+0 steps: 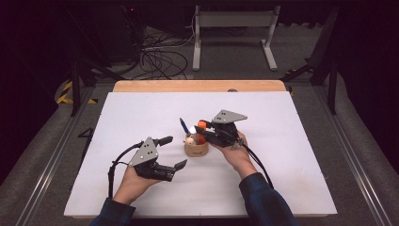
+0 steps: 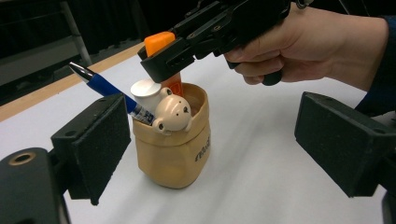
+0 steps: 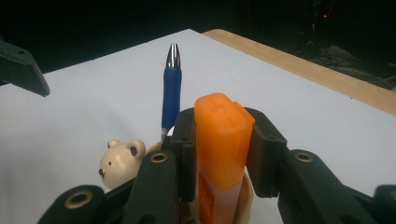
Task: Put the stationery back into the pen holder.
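I have the right gripper (image 1: 203, 126) clamped on the orange glue stick (image 3: 222, 144): in the right gripper view its two black jaws press flat against either side of the stick just below its cap, and the stick stands upright with its lower end down inside the tan pouch (image 2: 173, 140). In the left gripper view the same grip shows from the side, the jaws closed around the orange cap above the pouch's mouth, the person's right hand (image 2: 308, 44) wrapped around the handle.

The pouch sits near the middle of the white surface (image 1: 141, 113), well in from every edge. A blue pen (image 2: 105, 88) leans out of it with its silver tip up and tilted toward the far left corner, beside a white round-topped item (image 2: 147, 91). A small cream bear head (image 2: 172, 114) hangs at the pouch's rim.

My left gripper (image 1: 170, 151) rests nearer the front edge, to the left of the pouch and apart from it. Its jaws are spread wide with nothing between them, and through that gap the left gripper view looks straight at the pouch.
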Demonstrator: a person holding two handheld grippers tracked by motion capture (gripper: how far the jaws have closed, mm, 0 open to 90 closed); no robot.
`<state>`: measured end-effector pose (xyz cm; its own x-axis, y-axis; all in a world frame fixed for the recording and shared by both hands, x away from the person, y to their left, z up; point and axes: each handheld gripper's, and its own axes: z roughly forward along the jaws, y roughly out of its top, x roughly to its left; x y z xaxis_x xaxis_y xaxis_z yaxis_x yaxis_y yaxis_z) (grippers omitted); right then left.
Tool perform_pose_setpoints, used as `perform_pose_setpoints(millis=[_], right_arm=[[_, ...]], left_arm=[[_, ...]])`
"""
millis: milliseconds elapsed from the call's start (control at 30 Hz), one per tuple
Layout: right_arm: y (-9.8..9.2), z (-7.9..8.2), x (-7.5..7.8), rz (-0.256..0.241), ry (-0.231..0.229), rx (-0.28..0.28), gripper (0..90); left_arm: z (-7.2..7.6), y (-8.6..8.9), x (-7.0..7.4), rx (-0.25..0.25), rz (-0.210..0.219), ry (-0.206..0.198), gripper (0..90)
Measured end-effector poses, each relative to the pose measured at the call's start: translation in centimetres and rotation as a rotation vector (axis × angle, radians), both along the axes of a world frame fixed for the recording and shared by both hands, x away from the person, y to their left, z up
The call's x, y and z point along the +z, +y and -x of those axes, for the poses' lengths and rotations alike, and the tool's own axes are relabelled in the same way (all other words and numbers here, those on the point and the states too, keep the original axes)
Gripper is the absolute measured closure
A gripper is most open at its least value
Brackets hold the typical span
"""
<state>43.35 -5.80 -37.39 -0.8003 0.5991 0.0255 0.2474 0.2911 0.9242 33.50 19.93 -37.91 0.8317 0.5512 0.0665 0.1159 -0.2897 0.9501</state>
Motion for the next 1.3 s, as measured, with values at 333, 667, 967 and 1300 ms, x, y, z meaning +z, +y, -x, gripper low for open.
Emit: perform_pose_setpoints(millis=[333, 667, 967, 1300], right_arm=[[0.1, -0.3, -0.2, -0.028, 0.015, 0.005, 68.5], [0.3, -0.7, -0.6, -0.078, 0.042, -0.004, 68.3], [0.0, -1.3, -0.9, -0.117, 0.069, -0.029, 67.7], [-0.3, -1.9, -1.1, -0.145, 0.089, -0.040, 66.7]], left_arm=[[0.0, 0.1, 0.1, 0.003, 0.001, -0.007, 11.4], [-0.1, 0.2, 0.0, 0.004, 0.000, -0.006, 11.5], [-0.1, 0.2, 0.0, 0.003, 0.001, -0.003, 11.5], [-0.1, 0.2, 0.0, 0.003, 0.001, -0.002, 11.5]])
